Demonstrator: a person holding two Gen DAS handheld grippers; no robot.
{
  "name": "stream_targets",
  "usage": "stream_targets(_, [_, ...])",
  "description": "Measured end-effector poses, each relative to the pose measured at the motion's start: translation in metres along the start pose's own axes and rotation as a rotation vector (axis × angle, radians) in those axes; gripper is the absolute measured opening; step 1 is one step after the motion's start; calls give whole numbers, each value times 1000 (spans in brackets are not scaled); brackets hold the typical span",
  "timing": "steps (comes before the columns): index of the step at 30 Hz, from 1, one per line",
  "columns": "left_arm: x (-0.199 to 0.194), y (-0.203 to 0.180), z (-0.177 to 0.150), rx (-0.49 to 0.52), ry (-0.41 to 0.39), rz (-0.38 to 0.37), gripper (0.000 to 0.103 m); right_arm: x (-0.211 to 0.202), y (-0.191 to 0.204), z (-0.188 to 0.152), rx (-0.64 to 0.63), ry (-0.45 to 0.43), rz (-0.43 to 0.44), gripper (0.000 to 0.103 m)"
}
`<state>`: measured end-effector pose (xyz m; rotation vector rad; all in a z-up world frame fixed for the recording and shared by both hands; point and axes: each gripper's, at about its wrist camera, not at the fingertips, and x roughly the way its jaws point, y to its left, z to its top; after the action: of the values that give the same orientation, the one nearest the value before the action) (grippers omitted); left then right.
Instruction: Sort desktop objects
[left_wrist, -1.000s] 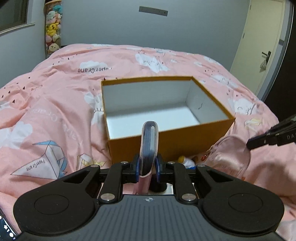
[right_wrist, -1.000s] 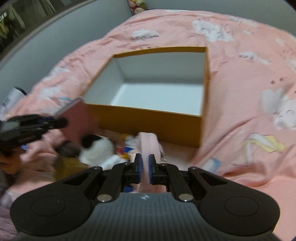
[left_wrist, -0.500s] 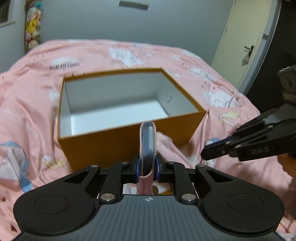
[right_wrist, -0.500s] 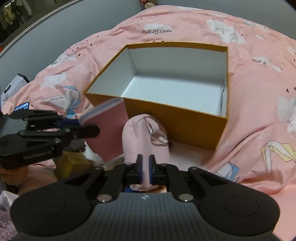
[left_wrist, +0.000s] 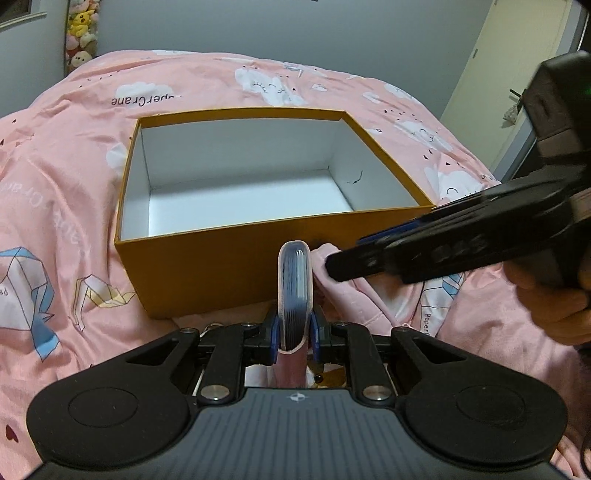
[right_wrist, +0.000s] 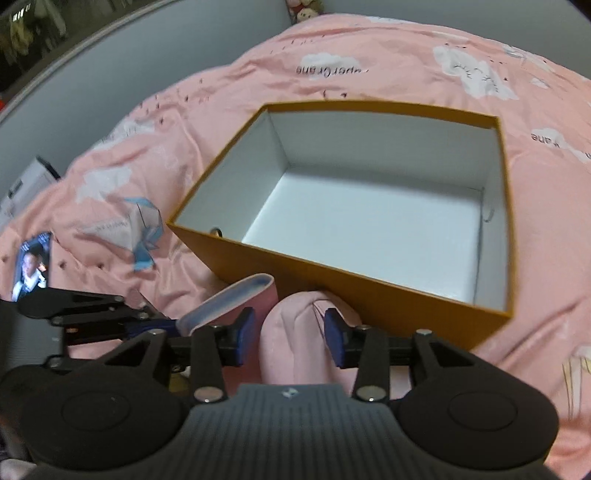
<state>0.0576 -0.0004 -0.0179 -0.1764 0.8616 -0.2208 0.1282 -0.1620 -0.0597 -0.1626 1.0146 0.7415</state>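
1. At nine o'clock in the right wrist view, a phone (right_wrist: 32, 265) with a lit screen lies flat on the pink bedspread (right_wrist: 122, 177), well apart from the box.
2. The left gripper (left_wrist: 294, 328) sits at six o'clock in its own view. Its blue pads are pressed onto a thin pink case with a clear rounded rim (left_wrist: 294, 291), held upright on edge. The case's top stands just in front of the box's near wall.
3. An open orange box (left_wrist: 207, 273) with a white, bare inside fills the centre of both views, resting on the bedspread.
4. A soft pink pouch (right_wrist: 295, 336) lies on the bedspread against the box's near wall, at six o'clock in the right wrist view.
5. The right gripper (right_wrist: 290, 341) has its jaws opening. The pouch sits between the blue pads (right_wrist: 334, 339), with a gap visible on each side, so they are not pressing on it.
6. In the left wrist view this gripper enters from three o'clock, held by a hand (left_wrist: 554, 299), its tips just above the pouch.
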Motion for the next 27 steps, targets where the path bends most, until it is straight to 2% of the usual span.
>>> stream_targets(5, [3,2,0,-8,12,-6,19,23,1,-5,-13,62,-33,45])
stream_targets(6, [3,2,-1,-10,14,-10,19,22,-1,-6,-5,64,-35,40])
stream_targets(7, [3,3,-1,-12,13,-11,19,20,-2,-8,4,63,-27,24])
stream_targets(9, [2,5,-1,-19,8,-16,19,12,-5,-10,23,55,-1,25])
stream_targets(14, [-4,4,-1,-21,-10,-26,18,-15,1,-16,-13,18,-6,23])
stream_targets(20, [-27,6,6,-43,-62,-56,18,-58,12,-10,-82,-83,-11,23])
stream_targets(27, [-64,15,33,-89,-176,-83,18,-95,28,23,-168,-238,-9,23])
